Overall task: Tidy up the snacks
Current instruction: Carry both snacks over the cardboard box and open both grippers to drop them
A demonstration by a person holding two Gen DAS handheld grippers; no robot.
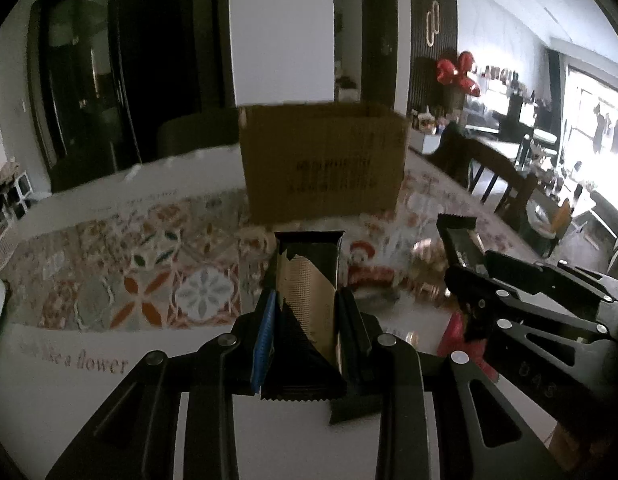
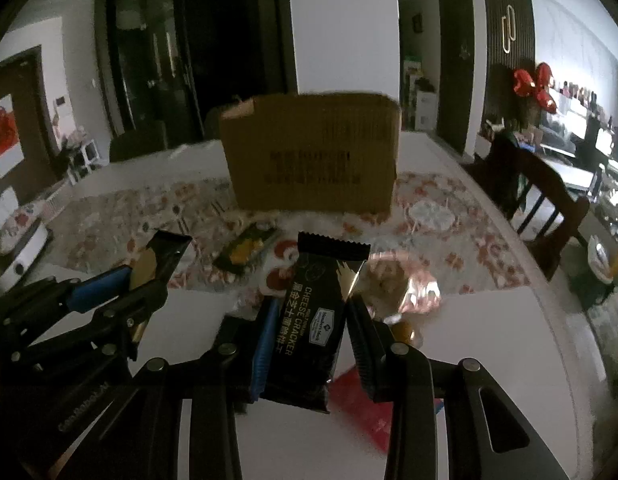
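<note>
The left gripper (image 1: 305, 320) is squeezed onto a black and gold snack pack (image 1: 309, 284), holding it up in the air, standing on its end. The right gripper (image 2: 309, 320) is squeezed onto a cheese cracker pack (image 2: 315, 320) in the same way, and that pack is black with white words down its front. The two grippers are side by side, each with one pack, and both point at the box. Under them is the white table (image 2: 489, 340), with something red (image 2: 373, 412) lying just below the right gripper. A bit farther out, on the flowery cloth (image 1: 149, 272), there are more snacks to go: a dark pack with a yellow picture (image 2: 245, 252) and a shiny clear bag (image 2: 417, 288). Behind those stands the brown cardboard box (image 2: 313, 160), sitting on the cloth. Its top can't be seen from here, so it is hard to tell if anything is in it. It looks like the job is only part way done: two packs are picked up but not put away, and some are left on the table.
</note>
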